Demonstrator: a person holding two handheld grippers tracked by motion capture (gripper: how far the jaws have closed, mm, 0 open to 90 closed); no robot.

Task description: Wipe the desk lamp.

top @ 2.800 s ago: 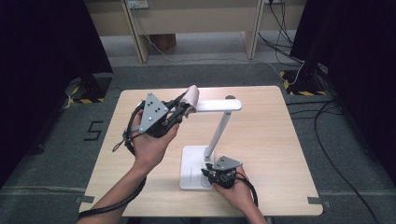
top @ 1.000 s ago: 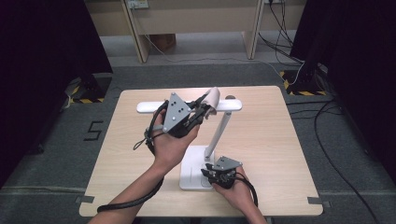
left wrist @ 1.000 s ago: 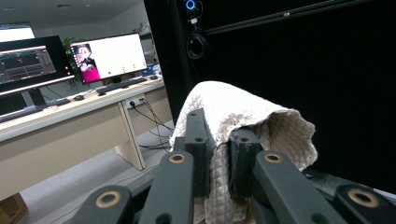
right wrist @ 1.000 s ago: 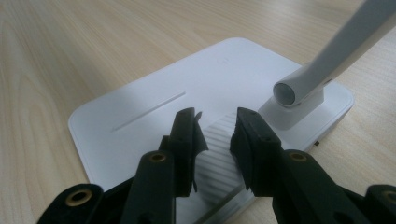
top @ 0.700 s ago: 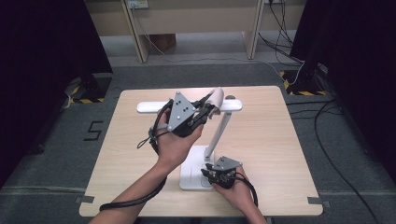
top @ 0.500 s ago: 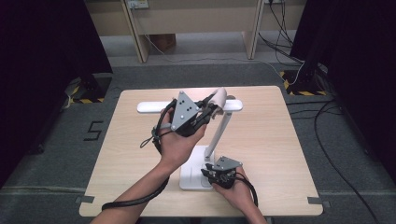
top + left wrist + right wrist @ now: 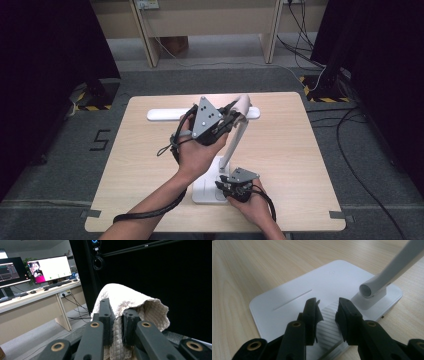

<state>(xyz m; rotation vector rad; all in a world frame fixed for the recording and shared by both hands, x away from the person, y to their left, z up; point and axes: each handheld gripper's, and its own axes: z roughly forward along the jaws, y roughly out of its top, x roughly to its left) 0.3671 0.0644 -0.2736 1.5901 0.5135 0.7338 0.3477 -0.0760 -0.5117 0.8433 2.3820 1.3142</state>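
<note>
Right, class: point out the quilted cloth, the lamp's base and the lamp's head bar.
quilted cloth (image 7: 130, 300), left gripper view, on its top fold.
lamp's base (image 7: 312, 285), right gripper view, on its bare flat top.
lamp's head bar (image 7: 165, 114), high view, on its left end.

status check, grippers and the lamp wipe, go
Left gripper shut on cloth, at lamp arm's top. Right gripper jaws pressing lamp base. Nothing in the way.

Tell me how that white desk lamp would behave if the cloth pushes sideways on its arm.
The desk lamp looks top-heavy: a long head sits atop a thin slanted arm, so it may tip. Its flat base looks smooth, so it might slide. The right tool at the base probably steadies it.
</note>
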